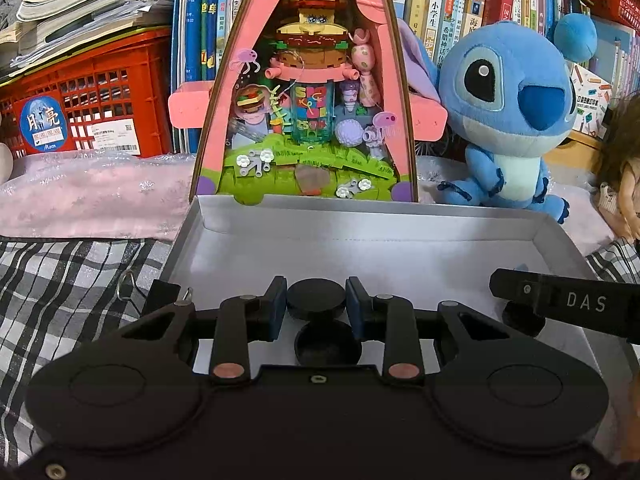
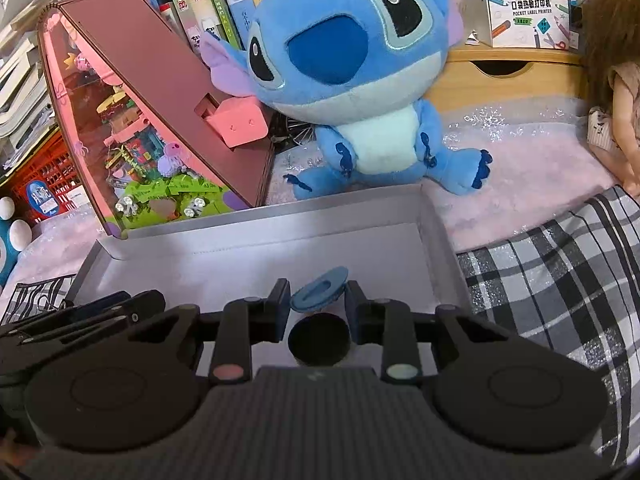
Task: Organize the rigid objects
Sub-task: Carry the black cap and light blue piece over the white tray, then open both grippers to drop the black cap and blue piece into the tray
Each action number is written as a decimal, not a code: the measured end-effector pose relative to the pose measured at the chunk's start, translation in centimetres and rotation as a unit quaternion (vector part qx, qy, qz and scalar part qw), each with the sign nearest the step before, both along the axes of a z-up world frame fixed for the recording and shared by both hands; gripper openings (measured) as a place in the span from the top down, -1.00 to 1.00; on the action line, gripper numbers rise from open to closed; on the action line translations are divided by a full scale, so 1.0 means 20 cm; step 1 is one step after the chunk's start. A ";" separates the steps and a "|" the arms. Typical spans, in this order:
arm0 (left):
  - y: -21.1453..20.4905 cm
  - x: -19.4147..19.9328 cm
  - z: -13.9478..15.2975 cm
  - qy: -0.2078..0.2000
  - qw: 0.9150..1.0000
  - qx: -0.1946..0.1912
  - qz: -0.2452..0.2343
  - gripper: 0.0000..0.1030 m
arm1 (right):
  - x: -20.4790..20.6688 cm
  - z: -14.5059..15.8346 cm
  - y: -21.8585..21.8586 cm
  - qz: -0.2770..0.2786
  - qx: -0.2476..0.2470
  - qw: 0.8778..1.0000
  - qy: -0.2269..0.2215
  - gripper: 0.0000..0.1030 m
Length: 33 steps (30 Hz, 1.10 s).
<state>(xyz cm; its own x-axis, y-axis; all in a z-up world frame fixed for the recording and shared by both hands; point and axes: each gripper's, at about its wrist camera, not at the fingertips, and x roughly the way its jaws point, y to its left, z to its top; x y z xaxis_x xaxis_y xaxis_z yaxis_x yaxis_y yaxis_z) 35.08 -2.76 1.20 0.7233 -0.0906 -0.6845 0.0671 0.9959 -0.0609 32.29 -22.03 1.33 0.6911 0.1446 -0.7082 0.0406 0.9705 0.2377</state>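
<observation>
Checked cloth covers the near surface, with a pale pink sparkly fabric beyond it.

Nearest: left gripper, jaws narrowed, pads pressed on a black round disc held just above the floor of the shallow grey box. Below it in the same view, a second black round piece lies on the box floor, partly behind the gripper body.

Right gripper, jaws likewise narrowed, grips a tilted blue round cap. Under it stands a black cylinder, inside the near part of the box. Whether cap and cylinder touch, cannot tell.

Both grippers are over the near edge of the box; the right one's finger, marked DAS, shows at the right of the left view. A binder clip lies on the checked cloth just left of the box.

Farther: behind the box's far wall, a pink triangular display case with a building-brick scene inside stands upright. Just right of it sits a blue plush toy. A doll is at the far right.

Farthest: red plastic crate at left, bookshelf behind everything.
</observation>
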 end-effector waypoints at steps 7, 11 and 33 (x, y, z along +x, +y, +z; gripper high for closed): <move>0.00 0.00 0.00 0.000 1.000 0.000 0.000 0.42 | 0.00 0.00 0.00 0.000 0.001 1.000 -0.002 0.34; 0.00 0.00 0.00 0.000 1.000 -0.002 0.000 0.41 | 0.00 -0.01 -0.01 -0.001 0.005 1.000 -0.003 0.34; 0.01 -0.03 0.02 0.000 1.000 -0.010 0.003 -0.02 | -0.02 0.00 -0.01 0.001 0.003 1.000 0.000 -0.07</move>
